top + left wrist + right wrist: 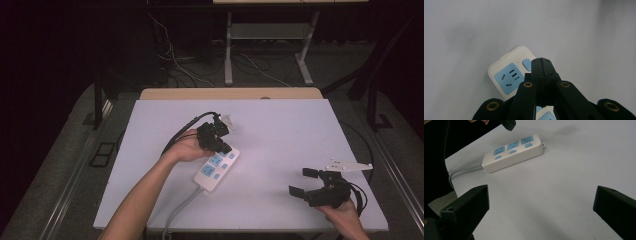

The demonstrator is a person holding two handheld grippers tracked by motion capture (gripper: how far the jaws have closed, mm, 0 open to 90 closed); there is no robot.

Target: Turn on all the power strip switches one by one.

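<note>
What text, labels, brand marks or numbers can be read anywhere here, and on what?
None can be read.
Power strip: its white casing, blue socket faces and blue buttons carry no visible print in either gripper view; too small to tell in the high view.
Left gripper and right gripper: black jaws, no markings visible.
Table: plain white surface, no text or signs.

Hides the power strip's near end behind closed jaws of the left gripper; cuts its grey cable at the bottom edge.
</note>
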